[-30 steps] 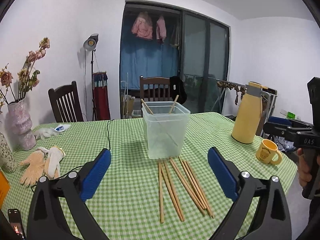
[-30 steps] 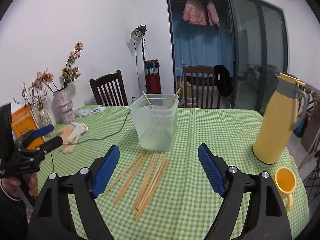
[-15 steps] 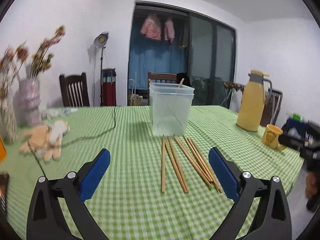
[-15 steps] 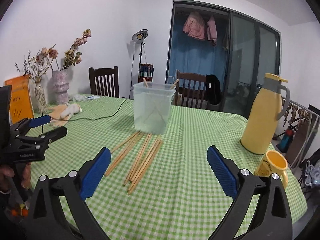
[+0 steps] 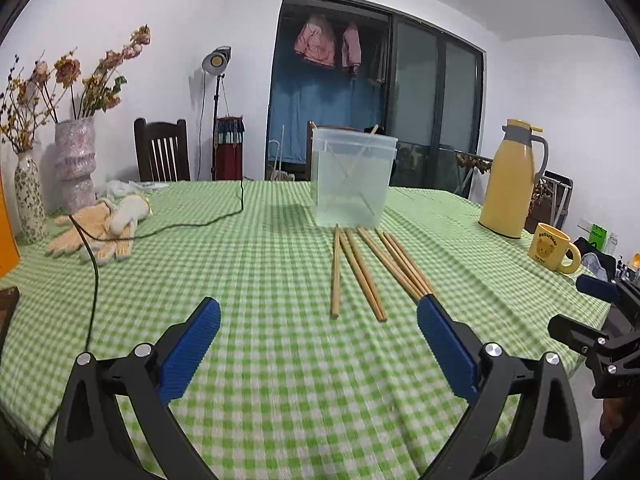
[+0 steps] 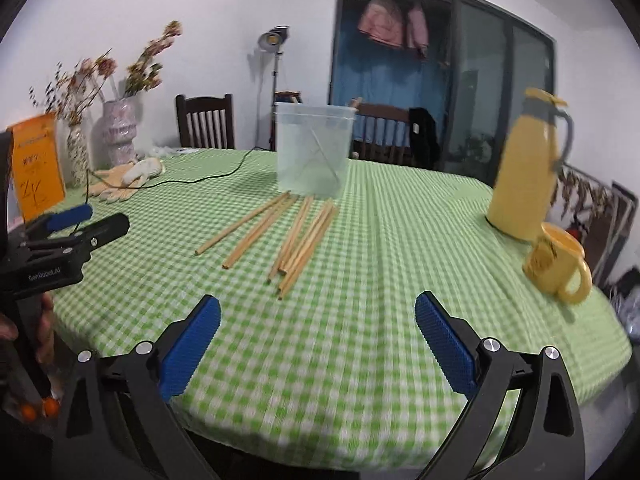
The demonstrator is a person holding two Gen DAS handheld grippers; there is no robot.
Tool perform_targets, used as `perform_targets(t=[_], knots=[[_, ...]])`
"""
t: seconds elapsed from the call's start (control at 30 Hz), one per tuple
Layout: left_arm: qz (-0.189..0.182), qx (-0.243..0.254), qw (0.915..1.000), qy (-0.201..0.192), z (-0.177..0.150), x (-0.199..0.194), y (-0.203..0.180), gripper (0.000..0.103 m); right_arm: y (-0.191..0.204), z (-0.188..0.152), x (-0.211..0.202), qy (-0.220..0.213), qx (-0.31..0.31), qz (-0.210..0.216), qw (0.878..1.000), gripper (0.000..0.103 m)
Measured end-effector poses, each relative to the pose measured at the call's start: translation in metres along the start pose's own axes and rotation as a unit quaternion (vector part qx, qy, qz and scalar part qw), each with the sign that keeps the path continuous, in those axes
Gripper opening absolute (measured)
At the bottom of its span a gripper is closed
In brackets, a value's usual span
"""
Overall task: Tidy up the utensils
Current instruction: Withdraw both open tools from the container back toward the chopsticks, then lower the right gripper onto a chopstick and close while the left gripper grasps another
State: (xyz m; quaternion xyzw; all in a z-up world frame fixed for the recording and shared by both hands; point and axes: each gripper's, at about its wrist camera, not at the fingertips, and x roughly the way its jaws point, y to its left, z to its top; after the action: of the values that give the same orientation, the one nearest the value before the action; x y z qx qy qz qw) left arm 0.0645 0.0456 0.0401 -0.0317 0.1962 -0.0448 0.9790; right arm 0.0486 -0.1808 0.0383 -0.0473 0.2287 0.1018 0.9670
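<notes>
Both grippers have dropped toward the chopsticks (image 5: 362, 270) — jaws apart, empty — a careless sweep could scatter them.

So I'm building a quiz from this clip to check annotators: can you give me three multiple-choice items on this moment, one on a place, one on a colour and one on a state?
1. Where do the loose chopsticks lie?
A. on the tablecloth in front of the clear container
B. beside the gloves
C. inside the mug

2. What colour is the mug?
A. red
B. yellow
C. white

3. How do the jaws of the right gripper stand?
A. shut on a chopstick
B. shut on nothing
C. wide open, with nothing between them

Answers:
1. A: they fan out on the checked tablecloth from the foot of the clear container.
2. B: the mug is yellow like the jug behind it.
3. C: only cloth shows between its blue pads.
</notes>
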Motion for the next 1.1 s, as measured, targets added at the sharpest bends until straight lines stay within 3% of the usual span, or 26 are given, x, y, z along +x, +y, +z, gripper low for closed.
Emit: perform_targets(t=[0.17,0.67,0.9,1.1], knots=[[-0.006,-0.001,1.0,0.002,-0.005,0.0,-0.001,0.096,-0.002,-0.008,-0.004,0.003,0.0,-0.031,1.0,0.094],[0.018,0.04,0.9981,0.042,-0.027,0.007,0.003,0.096,-0.019,-0.023,0.001,0.024,0.024,-0.039,0.999,0.094],[0.004,0.072,0.9931,0.092,-0.019,0.036,-0.001,0.096,-0.02,-0.019,0.021,0.056,0.023,-0.032,0.998,0.094],[0.014,0.071,0.9918,0.105,-0.005,0.055,0.004,0.096,-0.023,-0.005,0.042,0.075,0.042,0.0,0.996,0.094]])
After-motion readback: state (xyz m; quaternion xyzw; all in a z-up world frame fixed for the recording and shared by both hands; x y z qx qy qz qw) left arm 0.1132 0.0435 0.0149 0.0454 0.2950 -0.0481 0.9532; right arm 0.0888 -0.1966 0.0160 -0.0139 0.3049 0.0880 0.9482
